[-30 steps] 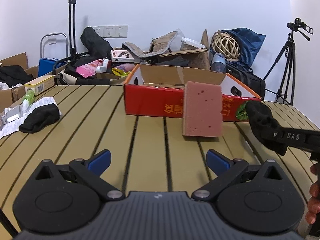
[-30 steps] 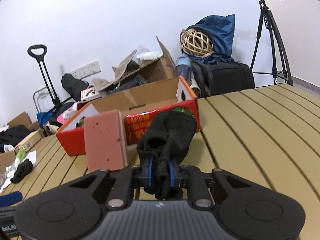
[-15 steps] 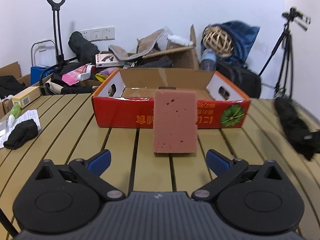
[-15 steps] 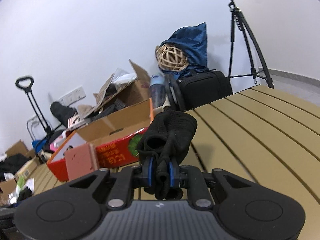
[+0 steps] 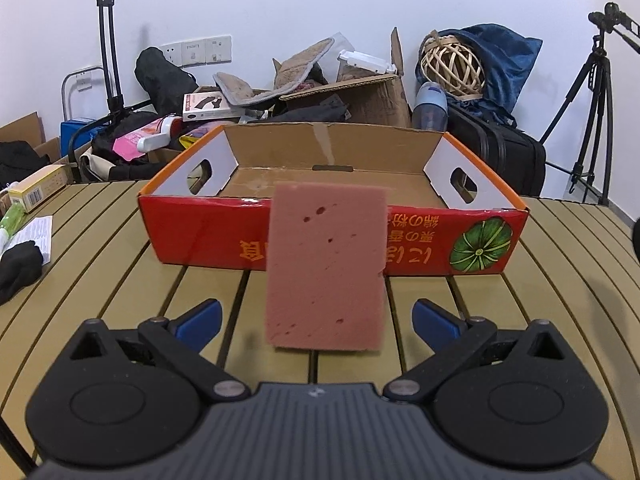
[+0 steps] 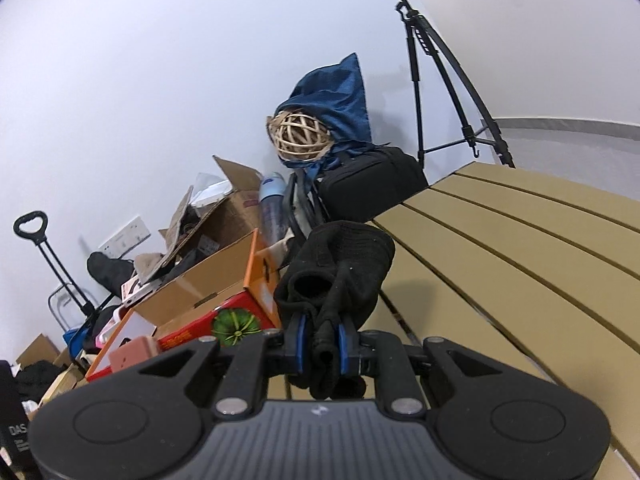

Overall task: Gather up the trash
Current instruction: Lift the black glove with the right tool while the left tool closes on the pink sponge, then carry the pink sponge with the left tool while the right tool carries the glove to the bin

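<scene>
- Left-wrist view, far left: a black glove [image 5: 18, 266] lies on the slatted table [image 5: 120, 276], partly on a sheet of paper [image 5: 38, 230]; a green tube [image 5: 12, 220] and a yellow carton [image 5: 38, 190] sit just behind it.
- Back left: a trolley handle [image 5: 105, 20] rises against the white wall, above a heap of clutter on the floor.
- Centre: the left gripper [image 5: 318, 320] has its blue-tipped fingers [image 5: 200, 314] spread wide apart, one on each side of a pink sponge [image 5: 326, 268]. The pads stand clear of the sponge, which is upright; whether it rests on the table cannot be told.
- Behind the sponge: an open red box [image 5: 200, 232] with a pumpkin print stands on the table; what shows of its cardboard floor is bare.
- Back right: a wicker ball [image 5: 452, 64] under blue cloth [image 5: 504, 56], a black bag [image 5: 500, 156] and a tripod [image 5: 592, 112].
- Right-wrist view, left: the red box and the sponge appear low at the left, seen from a tilted angle.
- Centre: the right gripper [image 6: 320, 344] has its fingers drawn together, clamped on a second black glove [image 6: 340, 276], which bunches up above the pads and hangs a little below them.
- Right: bare table slats, with the tripod beyond.
</scene>
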`<action>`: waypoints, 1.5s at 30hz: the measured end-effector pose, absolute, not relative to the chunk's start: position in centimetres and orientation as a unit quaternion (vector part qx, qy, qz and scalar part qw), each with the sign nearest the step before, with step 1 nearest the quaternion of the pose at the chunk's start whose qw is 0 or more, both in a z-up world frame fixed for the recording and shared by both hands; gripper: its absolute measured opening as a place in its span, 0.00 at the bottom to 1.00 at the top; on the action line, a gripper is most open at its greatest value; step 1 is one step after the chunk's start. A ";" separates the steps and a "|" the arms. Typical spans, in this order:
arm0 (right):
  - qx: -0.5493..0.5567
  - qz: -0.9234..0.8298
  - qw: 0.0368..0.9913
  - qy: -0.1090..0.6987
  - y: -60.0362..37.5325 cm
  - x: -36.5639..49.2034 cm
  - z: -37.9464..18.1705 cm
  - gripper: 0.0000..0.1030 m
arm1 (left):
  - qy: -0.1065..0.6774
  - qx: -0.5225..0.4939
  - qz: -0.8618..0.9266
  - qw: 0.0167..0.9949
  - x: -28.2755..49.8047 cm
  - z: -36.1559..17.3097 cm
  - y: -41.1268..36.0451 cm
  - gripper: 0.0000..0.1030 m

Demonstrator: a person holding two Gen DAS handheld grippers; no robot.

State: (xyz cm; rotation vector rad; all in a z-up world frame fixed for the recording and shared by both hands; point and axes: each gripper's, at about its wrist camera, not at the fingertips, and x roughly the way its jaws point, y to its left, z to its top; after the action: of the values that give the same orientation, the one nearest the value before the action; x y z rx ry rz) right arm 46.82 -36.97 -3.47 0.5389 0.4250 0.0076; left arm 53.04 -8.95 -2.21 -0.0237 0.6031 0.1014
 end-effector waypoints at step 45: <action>0.244 0.018 0.950 0.192 -37.0 45.4 -2.0 0.15 | 0.307 -0.003 0.037 0.951 52.2 -2.0 -7.9 0.69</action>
State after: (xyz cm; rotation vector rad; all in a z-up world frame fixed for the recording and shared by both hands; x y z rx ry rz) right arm 45.35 -37.03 -1.97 0.4968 0.3906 0.0376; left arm 52.24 -7.87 -1.99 -0.0070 0.6239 0.0761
